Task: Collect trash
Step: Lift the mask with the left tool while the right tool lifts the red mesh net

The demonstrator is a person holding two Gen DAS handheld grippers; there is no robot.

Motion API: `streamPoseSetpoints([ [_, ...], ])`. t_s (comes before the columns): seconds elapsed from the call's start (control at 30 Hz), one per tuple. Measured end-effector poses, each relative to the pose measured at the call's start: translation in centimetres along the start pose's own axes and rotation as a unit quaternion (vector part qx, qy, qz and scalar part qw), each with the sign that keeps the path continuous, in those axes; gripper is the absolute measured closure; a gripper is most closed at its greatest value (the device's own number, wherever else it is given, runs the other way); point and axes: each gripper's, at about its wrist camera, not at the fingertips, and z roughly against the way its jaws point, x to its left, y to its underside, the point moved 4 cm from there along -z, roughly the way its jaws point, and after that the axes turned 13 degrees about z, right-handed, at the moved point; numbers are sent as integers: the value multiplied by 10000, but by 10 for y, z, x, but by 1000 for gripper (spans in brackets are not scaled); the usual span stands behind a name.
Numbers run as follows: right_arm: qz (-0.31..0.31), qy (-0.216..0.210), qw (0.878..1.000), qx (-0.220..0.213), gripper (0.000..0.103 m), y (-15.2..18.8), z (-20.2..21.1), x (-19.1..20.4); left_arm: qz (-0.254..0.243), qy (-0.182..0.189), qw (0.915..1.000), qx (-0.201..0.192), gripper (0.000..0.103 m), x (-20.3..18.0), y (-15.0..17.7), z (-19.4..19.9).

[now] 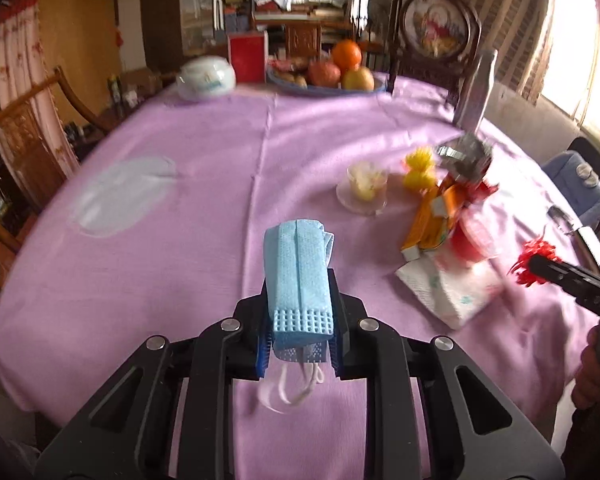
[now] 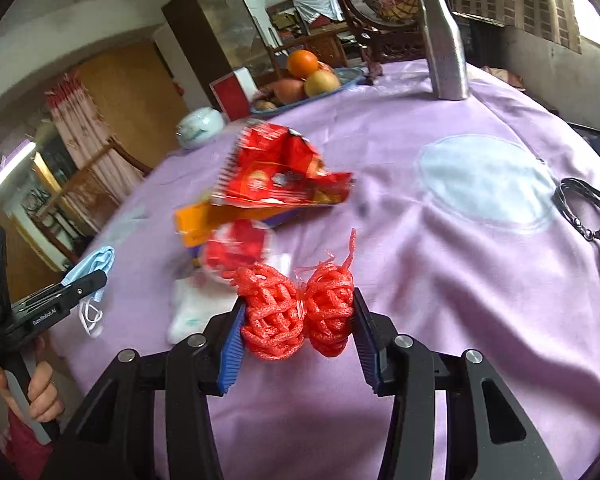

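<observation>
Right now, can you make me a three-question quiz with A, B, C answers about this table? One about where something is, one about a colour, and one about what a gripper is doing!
1. Where is the metal bottle?
A. Standing on the far side of the table
B. Lying in the fruit bowl
C. Held in a gripper

2. What colour is the face mask?
A. Green
B. Light blue
C. Black

3. What is the left gripper doing?
A. Standing open with nothing in it
B. Gripping the fruit
C. Shut on the face mask

Answers:
1. A, it stands upright on the purple tablecloth, near the far edge.
2. B, its pleated fabric is pale blue.
3. C, the mask is pinched between both pads, its ear loops dangling below.
</observation>
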Motion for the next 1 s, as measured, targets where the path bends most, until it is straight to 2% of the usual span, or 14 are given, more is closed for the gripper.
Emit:
streamPoseSetpoints([
  [0.27,362,-173,9978,-531,55,-9,55,36,227,-76,9977,-641,79,18,-5,77],
  [0.4,485,-288,9959,-710,54,-8,75,52,376,-153,9958,-820,79,36,5,111],
  [0.6,677,-507,9926,-874,54,-6,98,80,498,-509,9921,-1035,79,69,29,153],
  [0.87,1051,-765,9872,-919,54,-4,107,126,890,-1035,9841,-1134,79,134,68,196],
  [1.0,1221,-967,9843,-825,54,-5,98,156,1148,-1350,9798,-928,79,180,97,198],
])
